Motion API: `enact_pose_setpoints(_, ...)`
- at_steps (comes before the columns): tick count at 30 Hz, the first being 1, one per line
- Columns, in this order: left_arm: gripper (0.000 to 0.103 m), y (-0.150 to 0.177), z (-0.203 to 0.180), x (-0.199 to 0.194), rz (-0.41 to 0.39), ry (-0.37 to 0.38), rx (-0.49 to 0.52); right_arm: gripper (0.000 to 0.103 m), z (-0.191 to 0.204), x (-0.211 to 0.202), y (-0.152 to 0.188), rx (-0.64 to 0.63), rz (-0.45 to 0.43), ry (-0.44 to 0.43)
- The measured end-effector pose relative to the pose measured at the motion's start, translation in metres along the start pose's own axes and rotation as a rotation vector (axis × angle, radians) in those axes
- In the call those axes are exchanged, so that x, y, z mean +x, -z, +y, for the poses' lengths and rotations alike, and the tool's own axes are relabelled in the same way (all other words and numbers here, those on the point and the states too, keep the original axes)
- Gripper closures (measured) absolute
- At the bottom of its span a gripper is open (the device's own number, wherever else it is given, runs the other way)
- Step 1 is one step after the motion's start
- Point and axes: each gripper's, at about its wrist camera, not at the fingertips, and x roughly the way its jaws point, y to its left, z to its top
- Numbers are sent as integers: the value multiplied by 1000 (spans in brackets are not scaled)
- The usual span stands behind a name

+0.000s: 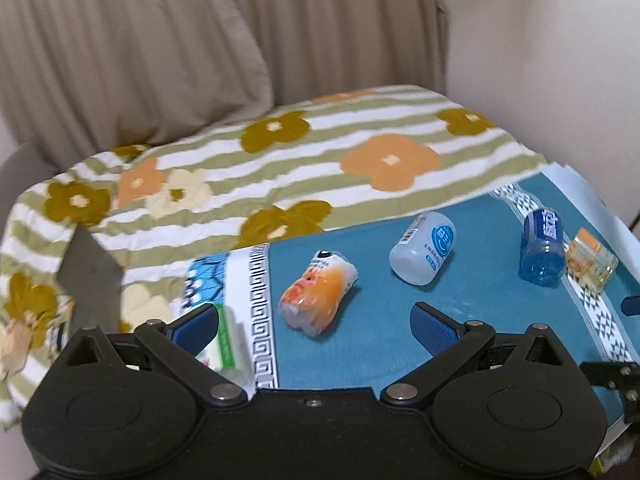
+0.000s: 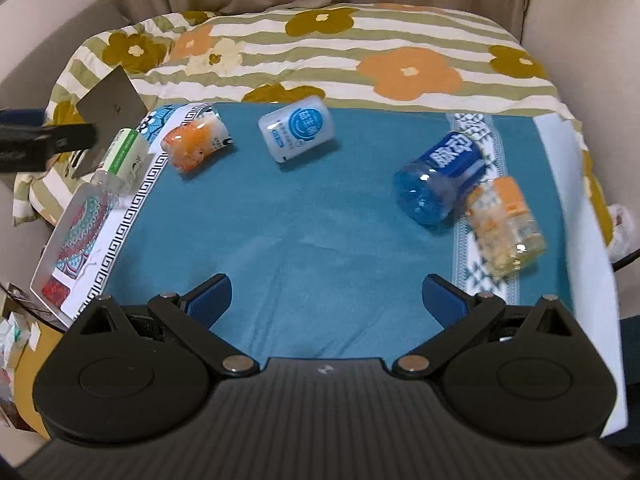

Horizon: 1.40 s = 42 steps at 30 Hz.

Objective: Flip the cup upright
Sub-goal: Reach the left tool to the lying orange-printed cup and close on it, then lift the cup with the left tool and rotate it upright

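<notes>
Nothing is flipped yet, as far as the pictures show: all five cups lie on their sides on the teal mat point(image 2: 300, 220), and neither gripper holds anything. The left gripper point(image 1: 316, 322) has its fingers wide apart and empty, and so does the right gripper point(image 2: 326, 294); both hover at the near edge of the mat.

The orange cup point(image 2: 196, 144) lies near the mat's left border, with the green cup point(image 2: 124, 160) just beside it at the edge. The white cup point(image 2: 298, 128) lies mid-mat toward the far side. The blue cup point(image 2: 436, 180) and the yellow cup point(image 2: 506, 224) lie side by side on the right, seemingly touching. Which one is meant first cannot be told; the whole job appears to remain.

The right wrist view shows the green cup whole, with the left gripper's body just beside it. In the left wrist view that cup point(image 1: 224, 336) is blurred and partly hidden behind the left finger, while the orange cup point(image 1: 316, 292) sits just ahead between the fingers.
</notes>
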Motion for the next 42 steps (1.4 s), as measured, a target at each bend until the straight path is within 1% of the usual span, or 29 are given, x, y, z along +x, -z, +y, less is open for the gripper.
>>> enact_pose_setpoints(3,0,-9,4,30,33,43,53,0,9,7,-3,0,-11,5)
enact_pose_setpoints(7,0,-19,7,73,82,83,140,0,21,26,-11,-8,3,87)
enact_pose_setpoints(9,0,-23,7,97,120,102,183,0,22,34,-15,28,3,100)
enact_pose_setpoints(11,1,-25,9,117,159,114,221,0,18,45,-18,96,32,110)
enact_pose_setpoints(12,2,-25,10,128,178,122,238,0,14,52,-19,134,57,107)
enact_pose_setpoints(14,5,-26,10,145,217,139,268,0,9,60,-18,190,75,100)
enact_pose_setpoints(17,8,-25,11,163,271,163,298,0,9,71,-16,221,90,111)
enact_pose_setpoints(22,11,-24,9,182,324,217,319,0,11,87,-18,257,104,99)
enact_pose_setpoints(27,25,-23,3,196,363,237,337,0,11,99,-20,294,125,84)
enact_pose_setpoints(30,28,-23,-1,202,392,230,349,0,11,103,-21,296,133,86)
enact_pose_setpoints(32,38,-22,-2,204,406,225,370,0,9,106,-22,308,150,89)
enact_pose_setpoints(34,38,-23,-2,203,411,240,364,0,6,107,-22,322,151,84)
enact_pose_setpoints(39,38,-22,-7,198,399,215,379,0,1,105,-23,321,141,78)
enact_pose_setpoints(42,38,-23,-10,189,385,210,370,0,-1,101,-23,314,135,72)
